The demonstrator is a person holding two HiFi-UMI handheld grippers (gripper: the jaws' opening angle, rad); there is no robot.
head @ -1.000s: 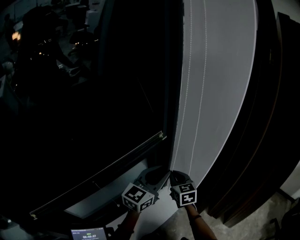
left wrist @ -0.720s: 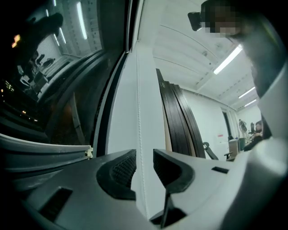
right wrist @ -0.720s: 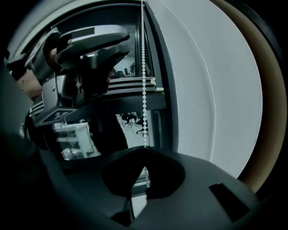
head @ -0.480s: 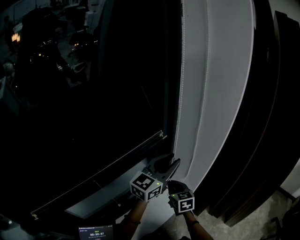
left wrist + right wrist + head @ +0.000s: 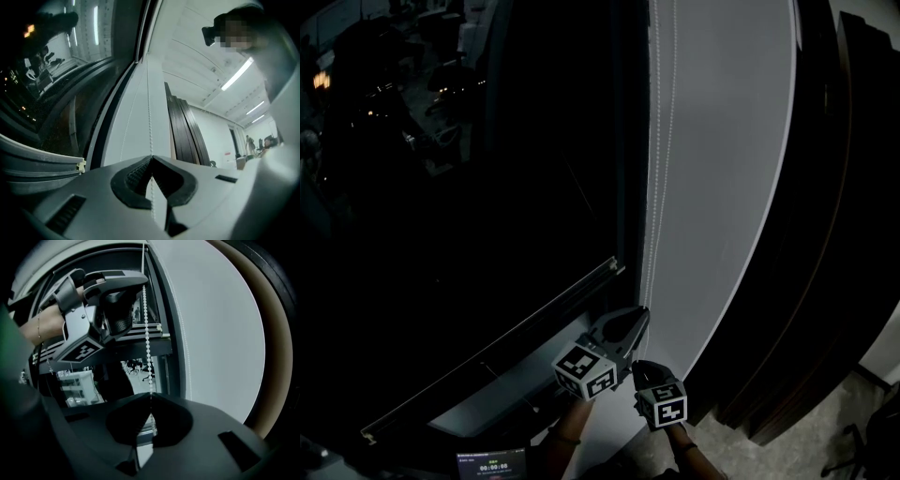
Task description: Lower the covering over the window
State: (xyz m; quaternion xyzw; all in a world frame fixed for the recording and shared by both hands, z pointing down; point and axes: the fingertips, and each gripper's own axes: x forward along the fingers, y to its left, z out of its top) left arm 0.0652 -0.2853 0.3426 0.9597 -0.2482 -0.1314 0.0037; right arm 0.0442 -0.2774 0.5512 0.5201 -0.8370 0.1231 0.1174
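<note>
A white bead chain [image 5: 657,187] hangs along the window frame beside a pale wall strip [image 5: 722,187]. My left gripper [image 5: 642,311] points up along it. Its jaws have just been closing and are now shut on the bead chain [image 5: 149,117], which runs straight up from the tips of the left gripper [image 5: 151,157]. Just below sits my right gripper [image 5: 639,367], also shut on the chain [image 5: 147,333]. From the right gripper [image 5: 150,395] the left gripper [image 5: 143,282] shows above, on the same strand. A grey rail [image 5: 534,323] with an end cap crosses the dark window [image 5: 469,206].
Dark wooden panels [image 5: 825,234] stand to the right of the wall strip. The glass reflects a dim office with desks [image 5: 394,94]. A small lit screen [image 5: 492,464] sits at the bottom edge. A hand [image 5: 47,329] holds the left gripper.
The left gripper stood open beside the chain half a second ago and is now shut on it, higher up. The right gripper has come down with the chain.
</note>
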